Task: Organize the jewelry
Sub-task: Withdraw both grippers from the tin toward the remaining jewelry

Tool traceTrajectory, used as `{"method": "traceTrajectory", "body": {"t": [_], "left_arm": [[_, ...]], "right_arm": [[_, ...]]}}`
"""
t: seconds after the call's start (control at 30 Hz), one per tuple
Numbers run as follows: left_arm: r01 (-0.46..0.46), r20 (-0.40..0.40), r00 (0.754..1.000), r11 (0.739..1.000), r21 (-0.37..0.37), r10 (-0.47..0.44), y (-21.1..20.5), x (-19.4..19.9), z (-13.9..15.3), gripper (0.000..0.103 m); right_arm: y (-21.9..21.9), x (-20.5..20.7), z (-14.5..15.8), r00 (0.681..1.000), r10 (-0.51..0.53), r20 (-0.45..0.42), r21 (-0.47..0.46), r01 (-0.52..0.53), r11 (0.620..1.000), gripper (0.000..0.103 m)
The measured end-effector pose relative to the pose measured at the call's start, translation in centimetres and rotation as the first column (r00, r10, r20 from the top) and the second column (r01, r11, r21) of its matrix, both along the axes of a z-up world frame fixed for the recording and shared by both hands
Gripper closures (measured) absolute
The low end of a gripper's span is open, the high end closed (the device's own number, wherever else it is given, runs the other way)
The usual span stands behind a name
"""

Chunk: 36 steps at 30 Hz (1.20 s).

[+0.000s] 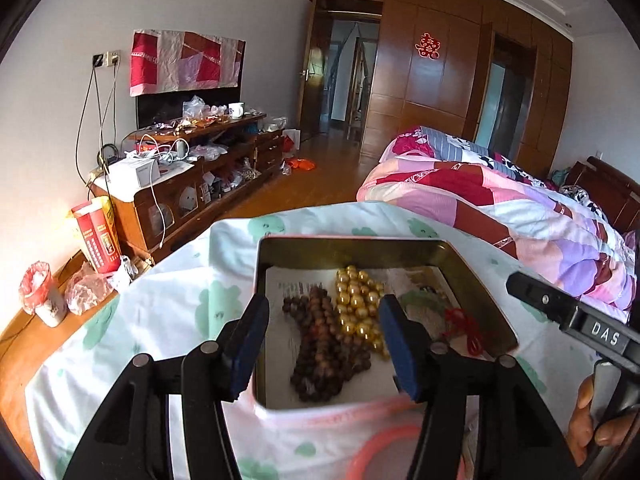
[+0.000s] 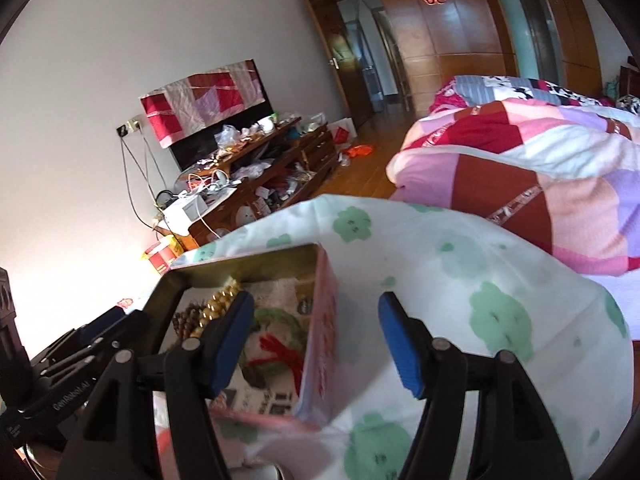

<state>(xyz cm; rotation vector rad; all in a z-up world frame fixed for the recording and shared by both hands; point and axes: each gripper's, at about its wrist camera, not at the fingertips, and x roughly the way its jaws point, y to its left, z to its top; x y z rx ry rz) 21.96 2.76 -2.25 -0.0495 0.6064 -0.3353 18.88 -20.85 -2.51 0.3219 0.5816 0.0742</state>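
An open metal tin [image 1: 476, 280] with pink sides sits on a white cloth with green prints. In it lie a brown bead string [image 1: 320, 344], a gold bead string [image 1: 358, 304], a green bangle [image 2: 280, 316] and a red cord piece [image 1: 464, 326]. My left gripper [image 1: 324, 344] is open and empty, held just above the brown and gold beads. My right gripper [image 2: 316, 340] is open and empty, straddling the tin's right wall [image 2: 324, 332]. The right gripper's body shows at the right of the left wrist view [image 1: 580, 320]. A pink ring [image 1: 384, 448] lies before the tin.
The cloth-covered table [image 2: 460, 280] stands beside a bed with a patchwork quilt [image 1: 520, 208]. A cluttered wooden TV cabinet [image 1: 192, 176] runs along the left wall. Red boxes and bags [image 1: 96, 240] stand on the floor at the left.
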Motion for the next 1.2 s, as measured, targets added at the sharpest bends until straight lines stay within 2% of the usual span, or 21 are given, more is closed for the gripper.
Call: {"method": "traceTrajectory", "body": {"t": [0.23, 0.37, 0.7, 0.87, 1.07, 1.2], "left_arm": [[0.006, -0.010, 1.000, 1.000, -0.022, -0.006, 0.8, -2.4, -0.3, 0.045], [0.001, -0.045, 0.999, 0.999, -0.041, -0.003, 1.5, -3.5, -0.7, 0.045], [0.038, -0.065, 0.997, 0.999, 0.009, -0.037, 2.3, -7.2, -1.3, 0.045], [0.053, -0.099, 0.994, 0.998, -0.014, -0.054, 3.4, -8.4, -1.6, 0.045], [0.095, -0.099, 0.991, 0.994, 0.050, -0.090, 4.1, -10.8, -2.0, 0.045], [0.177, -0.121, 0.979, 0.980, 0.089, -0.166, 3.8, -13.0, -2.4, 0.045]], "right_arm": [[0.4, -2.6, -0.7, 0.999, -0.010, -0.033, -0.012, 0.010, 1.000, 0.035], [0.5, -3.6, -1.2, 0.999, -0.017, -0.050, -0.011, 0.016, 1.000, 0.035], [-0.1, -6.7, -1.9, 0.996, -0.007, -0.090, 0.037, 0.011, 0.999, 0.035], [0.5, -8.0, -2.1, 0.994, 0.009, -0.104, 0.009, -0.008, 1.000, 0.035], [1.0, -9.4, -2.2, 0.994, 0.029, -0.108, -0.008, -0.030, 1.000, 0.035], [1.0, -9.9, -2.2, 0.993, 0.033, -0.110, -0.011, -0.035, 0.999, 0.035]]}}
